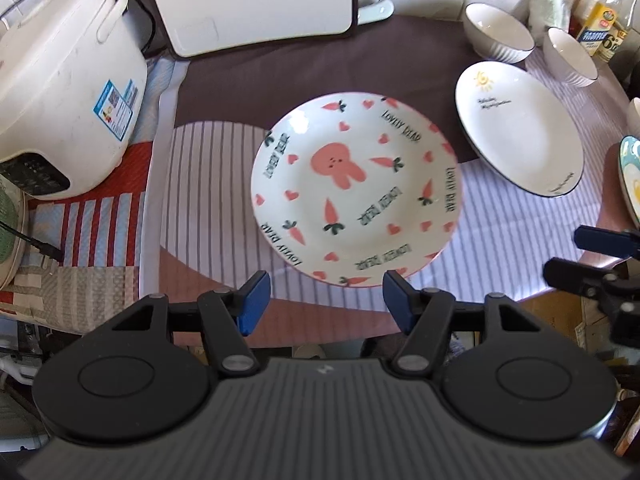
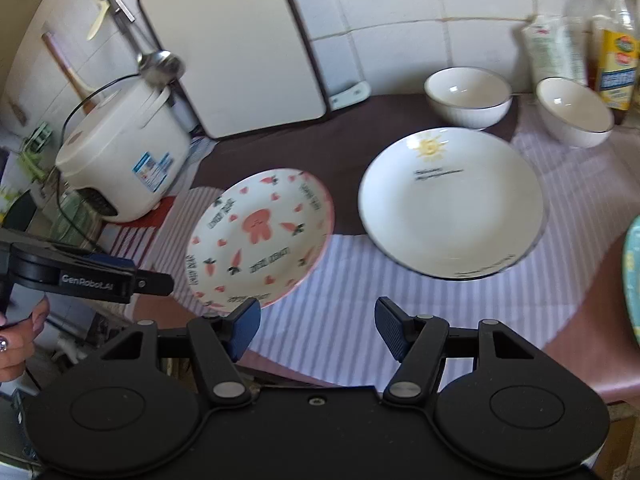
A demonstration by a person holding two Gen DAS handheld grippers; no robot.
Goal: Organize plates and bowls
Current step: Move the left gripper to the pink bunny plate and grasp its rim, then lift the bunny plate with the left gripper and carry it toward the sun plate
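Two plates (image 2: 259, 236) (image 2: 450, 204) apart — both tools (image 1: 325, 300) (image 2: 316, 326) agape.

On the table (image 2: 460, 320), the rabbit plate (image 2: 260, 236) sits at centre. The sun plate (image 2: 452, 204) lies at its 2 o'clock, just beside it. Two bowls (image 2: 468, 96) (image 2: 574, 112) stand side by side at 12 o'clock of the sun plate. The rice cooker (image 2: 124, 160) stands at 10 o'clock of the rabbit plate, the cutting board (image 2: 232, 40) upright at 12, and bottles (image 2: 616, 40) behind the right bowl.
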